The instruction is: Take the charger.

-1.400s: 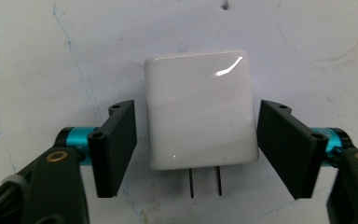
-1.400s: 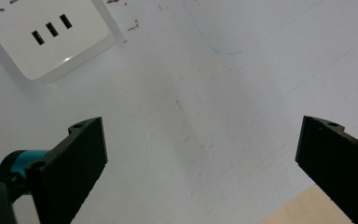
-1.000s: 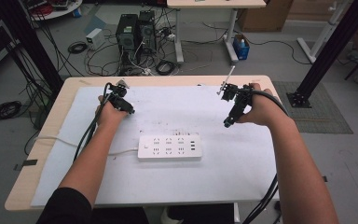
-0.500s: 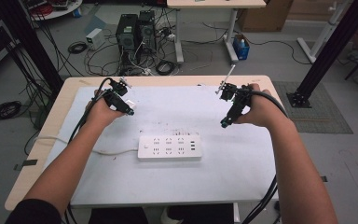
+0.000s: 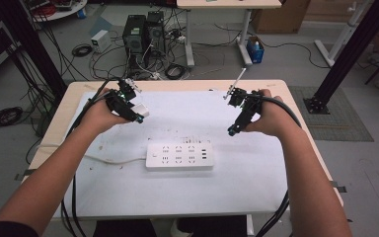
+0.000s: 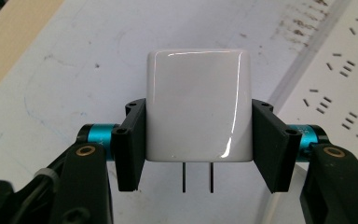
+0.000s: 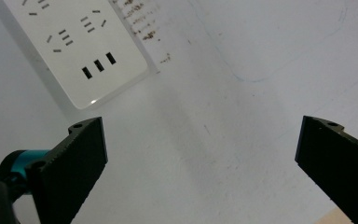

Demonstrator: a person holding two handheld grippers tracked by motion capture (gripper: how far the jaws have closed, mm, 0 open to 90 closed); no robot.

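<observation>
My left gripper (image 5: 139, 114) is shut on a white plug adapter (image 6: 199, 105), its two metal prongs (image 6: 197, 176) pointing back toward the camera. It hovers over the white mat, up and to the left of the white power strip (image 5: 178, 156). The adapter (image 5: 140, 109) also shows as a small white block at the jaw tips in the high view. My right gripper (image 5: 231, 129) stands open above the mat to the right of the strip, with nothing between its jaws. In the right gripper view (image 7: 200, 154) the strip's end with three USB ports (image 7: 81, 51) lies at upper left.
A white mat (image 5: 256, 173) covers most of the wooden table (image 5: 306, 123). The strip's cable (image 5: 103, 159) runs off to the left. Behind the table are computer towers (image 5: 140, 32) and tangled cables on the floor.
The left hand has shifted slightly right and toward the power strip with the adapter. The right hand has barely moved.
</observation>
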